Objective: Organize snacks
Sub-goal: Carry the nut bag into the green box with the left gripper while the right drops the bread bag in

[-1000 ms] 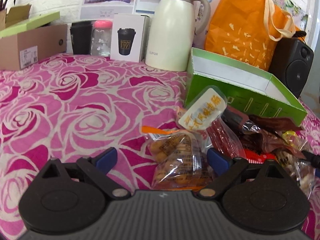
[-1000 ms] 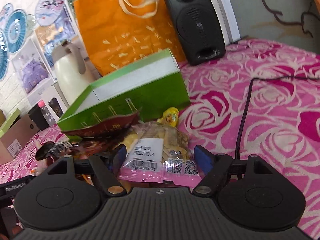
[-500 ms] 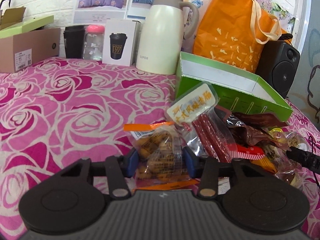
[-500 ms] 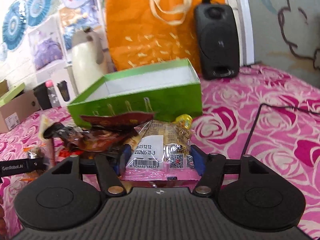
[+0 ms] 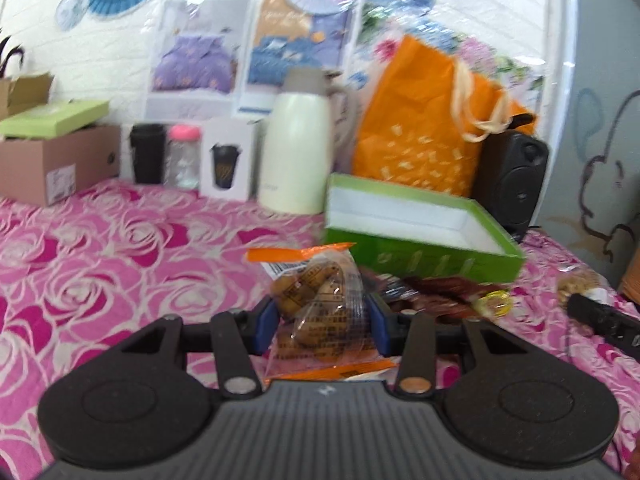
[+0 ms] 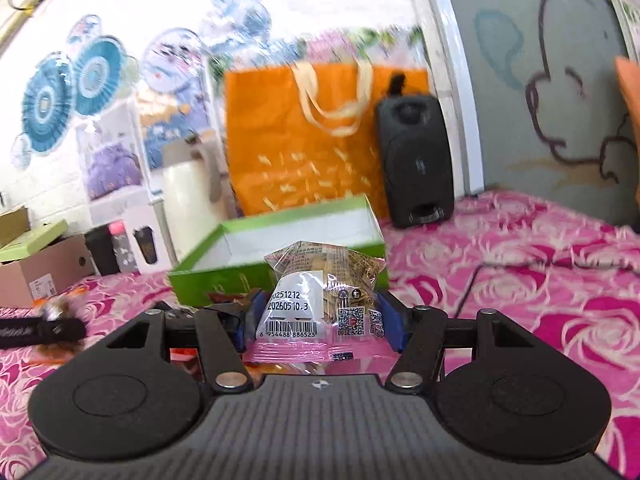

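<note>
1. The left tongs [image 5: 322,322], having just been closing, are pinching a clear orange-edged packet of brown biscuits [image 5: 320,300] between blue pads.
2. The right tongs [image 6: 318,322] are clamping a clear pink-edged barcoded snack packet [image 6: 316,300].
3. An open green cardboard box [image 5: 420,254] is sitting on the rose-patterned tabletop [image 5: 120,248] just beyond both tongs.

The right hand-held gripper [image 6: 320,322] clamps a clear snack packet [image 6: 320,300] with a pink lower edge between its blue pads. Behind it an open green box [image 6: 224,276] stands on the rose-patterned surface [image 6: 540,300].
</note>
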The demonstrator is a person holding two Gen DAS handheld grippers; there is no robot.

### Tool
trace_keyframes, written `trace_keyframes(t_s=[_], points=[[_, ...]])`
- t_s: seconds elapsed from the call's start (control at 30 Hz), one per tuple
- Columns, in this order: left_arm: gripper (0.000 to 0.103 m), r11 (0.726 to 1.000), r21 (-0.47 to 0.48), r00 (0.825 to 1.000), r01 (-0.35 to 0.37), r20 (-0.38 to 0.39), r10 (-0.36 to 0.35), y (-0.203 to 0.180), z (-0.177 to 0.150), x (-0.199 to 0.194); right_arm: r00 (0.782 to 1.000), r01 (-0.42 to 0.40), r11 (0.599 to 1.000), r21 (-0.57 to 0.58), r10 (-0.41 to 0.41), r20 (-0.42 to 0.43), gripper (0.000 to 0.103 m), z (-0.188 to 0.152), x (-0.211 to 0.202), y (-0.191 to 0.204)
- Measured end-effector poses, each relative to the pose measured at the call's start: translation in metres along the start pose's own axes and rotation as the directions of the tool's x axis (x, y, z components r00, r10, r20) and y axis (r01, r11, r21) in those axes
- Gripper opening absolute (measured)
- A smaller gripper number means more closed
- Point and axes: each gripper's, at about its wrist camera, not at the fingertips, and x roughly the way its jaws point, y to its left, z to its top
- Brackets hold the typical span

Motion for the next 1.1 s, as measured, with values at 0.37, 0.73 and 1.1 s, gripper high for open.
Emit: trace_keyframes(t_s=[0.37,0.73,1.1], points=[[0.045,0.989,0.118,0.987,0.086,0.126,-0.100,-0.059,0.037,-0.010,0.990,-0.038,0.992,-0.122,0.054,0.133,0.100,0.029,-0.016,0.025],[0.045,0.992,0.114,0.987,0.057,0.142,-0.073,-0.060,0.068,0.024,0.981,-0.062,0.987,-0.148,0.087,0.173,0.100,0.056,0.011,0.021],[0.045,0.995,0.100,0.993,0.016,0.118,-0.028,-0.063,0.102,0.114,0.991,-0.062,0.995,-0.079,0.071,0.115,0.100,0.082,0.111,-0.003]])
